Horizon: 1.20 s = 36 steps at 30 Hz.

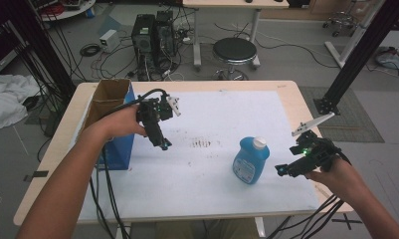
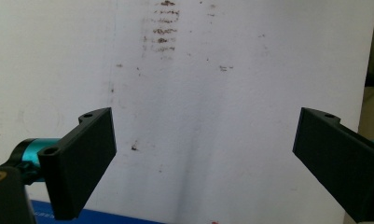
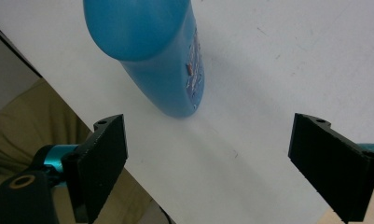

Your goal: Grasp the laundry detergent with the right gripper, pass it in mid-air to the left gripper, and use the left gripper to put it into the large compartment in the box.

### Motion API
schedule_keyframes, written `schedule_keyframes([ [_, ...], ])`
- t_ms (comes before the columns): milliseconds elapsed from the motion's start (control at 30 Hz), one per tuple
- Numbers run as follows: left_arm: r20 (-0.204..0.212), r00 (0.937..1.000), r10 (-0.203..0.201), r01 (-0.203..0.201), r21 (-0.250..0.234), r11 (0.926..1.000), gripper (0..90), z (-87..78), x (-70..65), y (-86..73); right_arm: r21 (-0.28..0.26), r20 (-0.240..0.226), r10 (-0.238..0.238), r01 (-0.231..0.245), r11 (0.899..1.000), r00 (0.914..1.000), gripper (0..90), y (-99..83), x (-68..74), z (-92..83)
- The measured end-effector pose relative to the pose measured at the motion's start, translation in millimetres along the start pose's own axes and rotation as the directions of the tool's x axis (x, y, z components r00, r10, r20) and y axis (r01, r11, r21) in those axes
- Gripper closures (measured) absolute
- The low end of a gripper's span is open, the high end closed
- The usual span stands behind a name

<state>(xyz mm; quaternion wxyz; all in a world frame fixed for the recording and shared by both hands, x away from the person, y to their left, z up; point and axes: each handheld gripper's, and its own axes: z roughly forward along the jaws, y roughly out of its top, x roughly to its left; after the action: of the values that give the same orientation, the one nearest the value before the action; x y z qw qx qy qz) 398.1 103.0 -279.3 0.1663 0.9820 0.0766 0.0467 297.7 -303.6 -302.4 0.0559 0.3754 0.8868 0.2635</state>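
Note:
A blue bottle (image 1: pixel 250 161) with a white cap (image 1: pixel 258 143) stands upright on the white table sheet (image 1: pixel 217 124), right of centre. My right gripper (image 1: pixel 281 171) hovers just to its right, jaws wide apart and aimed at the bottle's lower body. In the right gripper view the blue bottle (image 3: pixel 161 51) rises ahead of the open right gripper (image 3: pixel 212 163), apart from both pads. My left gripper (image 1: pixel 164 145) hangs over the left part of the sheet beside the box, pointing down. Seen through the left gripper view, the left gripper (image 2: pixel 205 163) is open with bare sheet between its jaws.
An open cardboard box with blue sides (image 1: pixel 112 124) stands at the table's left edge, close behind my left hand. Brown smudges (image 1: pixel 202 143) mark the sheet's middle. Beyond the table are a black stool (image 1: pixel 234 52) and computer towers (image 1: pixel 152 35).

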Motion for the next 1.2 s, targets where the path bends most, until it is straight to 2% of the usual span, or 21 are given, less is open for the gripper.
schedule_keyframes([
  [133, -0.001, 1.0, 0.0, 0.0, 0.001, 1.0, 6.0, 1.4, 0.0, 0.6, -0.038, -0.022, 0.016, -0.017, 0.999, 0.9996, 10.9, -5.7, 1.7, 6.2],
  [367, -0.001, 1.0, -0.002, 0.002, 0.001, 1.0, 6.0, 3.4, -1.0, 0.0, -0.091, -0.005, -0.006, 0.005, 0.996, 1.0, 10.9, -9.8, 10.3, 13.9],
  [533, 0.0, 1.0, 0.001, -0.001, 0.001, 1.0, 6.0, 5.4, -1.1, -0.2, -0.155, 0.005, -0.005, 0.006, 0.988, 1.0, 10.9, -15.8, 16.6, 21.4],
  [567, 0.0, 1.0, 0.001, -0.001, 0.001, 1.0, 6.0, 5.4, -1.1, -0.2, -0.155, 0.005, -0.005, 0.006, 0.988, 1.0, 10.9, -15.8, 16.6, 21.4],
  [633, -0.001, 1.0, -0.001, 0.001, -0.001, 1.0, 6.0, 5.8, -1.2, 0.2, -0.196, 0.011, 0.007, -0.005, 0.981, 0.9999, 10.8, -21.2, 19.5, 26.1],
  [733, -0.001, 1.0, 0.0, 0.0, -0.002, 1.0, 5.9, 6.0, -1.1, 0.4, -0.222, 0.011, 0.019, -0.016, 0.975, 0.9998, 10.8, -24.3, 20.6, 28.1],
  [767, -0.001, 1.0, 0.001, -0.001, -0.003, 1.0, 5.9, 6.3, -1.0, 0.7, -0.255, 0.015, 0.035, -0.03, 0.967, 0.9993, 10.8, -28.0, 22.6, 30.0],
  [800, -0.001, 1.0, -0.001, 0.001, -0.003, 1.0, 6.0, 6.6, -1.3, 0.8, -0.265, 0.017, 0.036, -0.031, 0.964, 0.9992, 10.9, -29.2, 23.2, 30.8],
  [867, -0.001, 1.0, 0.0, 0.0, -0.002, 1.0, 5.9, 6.8, -1.3, 1.1, -0.275, 0.018, 0.044, -0.037, 0.961, 0.9989, 10.9, -30.6, 24.4, 31.9],
  [900, 0.0, 1.0, 0.003, -0.003, -0.002, 1.0, 6.0, 7.6, -0.9, 1.7, -0.291, 0.015, 0.049, -0.043, 0.956, 0.9987, 10.9, -33.1, 25.9, 34.8],
  [967, 0.0, 1.0, 0.002, -0.002, -0.001, 1.0, 6.0, 8.1, -1.0, 2.0, -0.296, 0.015, 0.052, -0.045, 0.954, 0.9985, 10.8, -34.2, 26.5, 35.9],
  [1133, 0.002, 1.0, 0.001, -0.001, -0.002, 1.0, 6.0, 9.2, -1.2, 2.7, -0.339, 0.012, 0.069, -0.061, 0.939, 0.9975, 10.8, -39.0, 30.4, 42.2],
  [1200, 0.001, 1.0, 0.002, -0.002, -0.001, 1.0, 5.9, 9.8, -0.8, 2.6, -0.343, 0.011, 0.071, -0.063, 0.937, 0.9974, 10.8, -39.7, 31.6, 45.1],
])
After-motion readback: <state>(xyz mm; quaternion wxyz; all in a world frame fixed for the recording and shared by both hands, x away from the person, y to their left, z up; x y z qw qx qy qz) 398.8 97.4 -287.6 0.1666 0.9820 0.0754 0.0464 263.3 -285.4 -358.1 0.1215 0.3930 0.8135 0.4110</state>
